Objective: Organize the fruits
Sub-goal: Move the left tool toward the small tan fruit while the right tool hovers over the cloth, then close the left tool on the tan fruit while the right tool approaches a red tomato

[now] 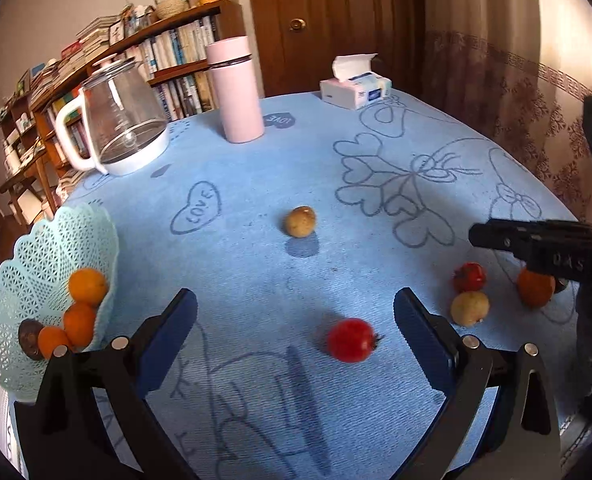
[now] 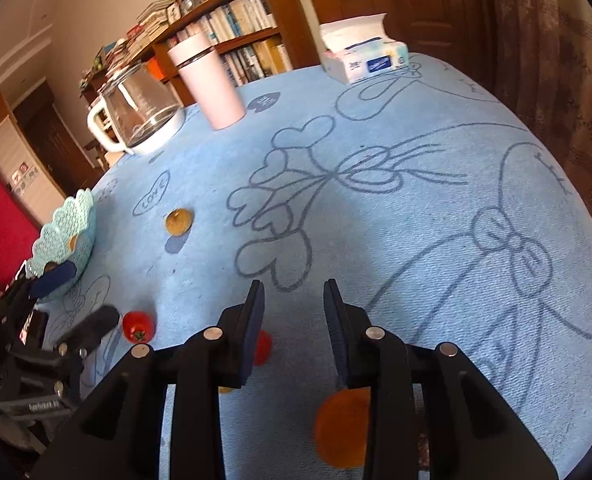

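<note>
Red tomato between hand-held gripper fingers

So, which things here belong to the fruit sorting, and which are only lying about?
Job:
basket with oranges
red fruit
brown fruit
fruit group
loose orange
left gripper, open
right gripper, open

Lying about:
kettle
pink flask
tissue box

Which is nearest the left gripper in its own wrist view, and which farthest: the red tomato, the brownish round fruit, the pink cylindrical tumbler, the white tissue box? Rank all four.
1. Red tomato, just ahead between the fingers.
2. Brownish round fruit, mid-table.
3. Pink cylindrical tumbler, far side, left of centre.
4. White tissue box, far edge, right.
</note>
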`<state>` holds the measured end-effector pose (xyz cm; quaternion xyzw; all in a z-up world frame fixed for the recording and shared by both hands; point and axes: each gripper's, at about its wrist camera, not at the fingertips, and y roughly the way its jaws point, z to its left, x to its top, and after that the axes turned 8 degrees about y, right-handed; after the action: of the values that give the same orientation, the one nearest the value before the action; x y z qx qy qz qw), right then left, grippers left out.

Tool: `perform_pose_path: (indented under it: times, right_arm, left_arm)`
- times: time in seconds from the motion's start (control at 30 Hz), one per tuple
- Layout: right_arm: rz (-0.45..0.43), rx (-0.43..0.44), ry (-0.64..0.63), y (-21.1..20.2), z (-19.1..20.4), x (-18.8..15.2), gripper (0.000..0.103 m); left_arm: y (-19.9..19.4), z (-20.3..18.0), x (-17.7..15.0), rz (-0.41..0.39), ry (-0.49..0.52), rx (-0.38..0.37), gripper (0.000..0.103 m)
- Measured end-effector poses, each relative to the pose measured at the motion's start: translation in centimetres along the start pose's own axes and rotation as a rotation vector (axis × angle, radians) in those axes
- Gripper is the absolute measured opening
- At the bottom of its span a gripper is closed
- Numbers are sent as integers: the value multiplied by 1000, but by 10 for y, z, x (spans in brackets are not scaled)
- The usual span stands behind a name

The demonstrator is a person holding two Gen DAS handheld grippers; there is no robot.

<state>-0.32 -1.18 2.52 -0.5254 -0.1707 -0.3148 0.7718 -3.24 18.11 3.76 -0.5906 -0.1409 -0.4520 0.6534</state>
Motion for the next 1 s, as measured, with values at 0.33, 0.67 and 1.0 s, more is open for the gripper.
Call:
perform_pose_path:
  times: [0.33, 0.67, 1.0]
  right_arm:
    - [-5, -77, 33, 0, -25, 7, 53]
    - [10, -82, 62, 4, -37, 7, 58]
    - [-4, -44, 60, 1, -37, 5, 59]
  left_arm:
    - [6, -56, 13, -21, 153, -115, 100]
    - [28, -89, 14, 22, 240, -206, 78]
    - [34, -93, 9, 57, 242, -301, 30]
